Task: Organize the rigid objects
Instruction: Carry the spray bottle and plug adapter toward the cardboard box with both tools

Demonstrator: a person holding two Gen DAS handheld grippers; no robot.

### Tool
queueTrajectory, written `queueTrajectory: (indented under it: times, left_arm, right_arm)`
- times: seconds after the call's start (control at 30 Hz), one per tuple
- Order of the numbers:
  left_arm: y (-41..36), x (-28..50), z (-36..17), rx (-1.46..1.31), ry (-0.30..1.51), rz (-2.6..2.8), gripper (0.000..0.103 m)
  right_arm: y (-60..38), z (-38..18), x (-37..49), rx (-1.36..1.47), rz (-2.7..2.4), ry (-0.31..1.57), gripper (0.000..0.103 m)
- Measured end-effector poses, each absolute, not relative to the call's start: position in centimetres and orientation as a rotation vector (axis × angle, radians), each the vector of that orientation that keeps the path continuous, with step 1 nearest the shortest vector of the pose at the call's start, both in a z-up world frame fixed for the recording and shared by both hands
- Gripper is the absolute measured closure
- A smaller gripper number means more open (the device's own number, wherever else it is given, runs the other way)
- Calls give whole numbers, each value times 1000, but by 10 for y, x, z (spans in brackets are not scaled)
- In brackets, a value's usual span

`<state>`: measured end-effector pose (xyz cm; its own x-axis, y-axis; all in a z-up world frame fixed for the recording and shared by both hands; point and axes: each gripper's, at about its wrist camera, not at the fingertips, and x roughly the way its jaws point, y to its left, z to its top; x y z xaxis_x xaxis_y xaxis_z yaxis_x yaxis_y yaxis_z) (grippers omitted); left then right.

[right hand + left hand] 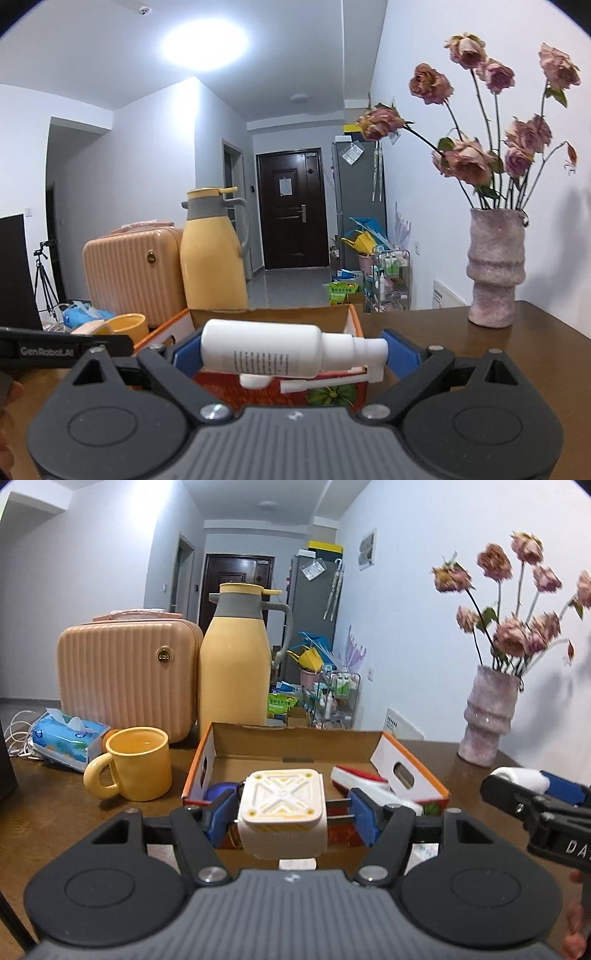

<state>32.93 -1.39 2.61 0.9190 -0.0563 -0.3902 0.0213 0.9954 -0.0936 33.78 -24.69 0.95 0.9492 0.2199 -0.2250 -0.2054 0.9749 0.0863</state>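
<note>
so you're mid-carry with both hands, each gripper loaded and held up in front of the open cardboard box [295,738]. your left gripper [291,814] has its blue pads closed partway onto a small cream square block [282,814] with a yellow cross pattern on top; it sits upright between the pads, off the table, just in front of the box's near wall. your right gripper [291,350] holds a white bottle [266,349] lying crosswise, base against one pad and nozzle tip against the other, so the jaws stand wide around its full length. that grip looks less secure to me, since only the ends are pinched.

the box already holds a red and white thing [360,775] and something blue [219,790] in the near left corner; i can't tell what either is. the yellow mug [138,762] stands on the table just left of the box, with the yellow jug [234,664] and the peach case [127,675] behind it, and the vase [495,269] well off to the right.

the step in hand reads as bringing both items over the box. next you'd need to clear the near wall, pick a bare patch of floor for each, lower, and only then release. keep the two grippers apart, since they're already close side by side.
</note>
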Motion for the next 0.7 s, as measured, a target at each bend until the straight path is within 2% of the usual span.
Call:
queueTrajectory:
  times: [0.7]
  left_arm:
    - [-2, 415, 28, -163, 407, 15, 37]
  right_arm:
    - [-222, 17, 434, 59, 209, 250, 6]
